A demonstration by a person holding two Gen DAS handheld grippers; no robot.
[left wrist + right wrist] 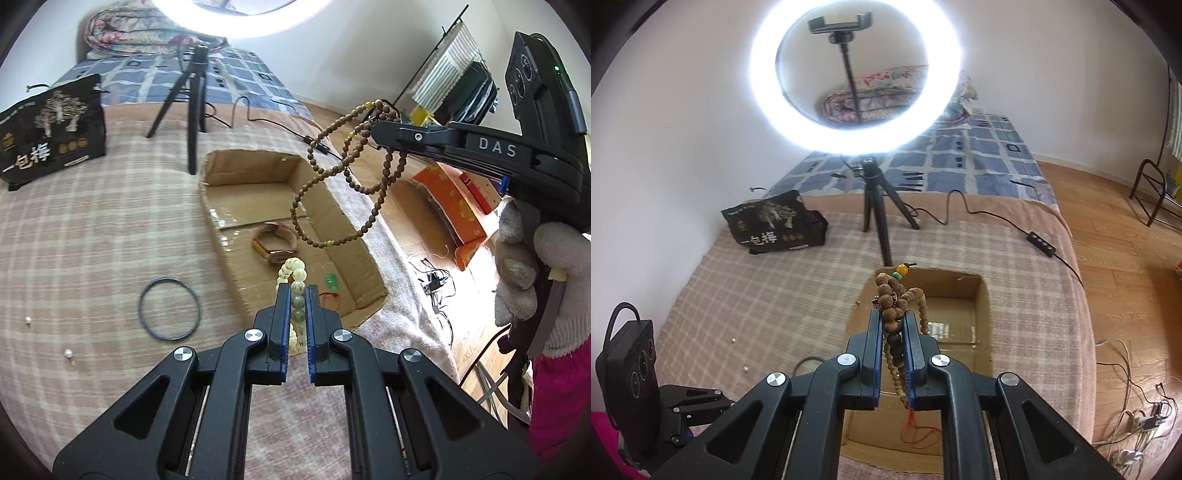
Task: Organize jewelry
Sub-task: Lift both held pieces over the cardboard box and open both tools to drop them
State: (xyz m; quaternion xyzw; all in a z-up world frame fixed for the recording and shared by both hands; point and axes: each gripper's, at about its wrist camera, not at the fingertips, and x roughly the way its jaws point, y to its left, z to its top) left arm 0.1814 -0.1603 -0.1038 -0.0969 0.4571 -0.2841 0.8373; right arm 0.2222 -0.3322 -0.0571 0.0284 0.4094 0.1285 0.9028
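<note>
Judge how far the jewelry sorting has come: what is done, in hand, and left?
Done: a watch and a green pendant lie in the cardboard box. In hand: left tongs grip pale beads; right tongs grip brown beads. Left: a dark ring and small pearls on the blanket.

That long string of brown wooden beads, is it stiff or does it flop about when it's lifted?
Probably floppy: the brown bead strand droops in loose loops below the right gripper above the cardboard box. It likely swings when moved, hanging free. It seems fairly light, since the fingers hold it by a few beads.
</note>
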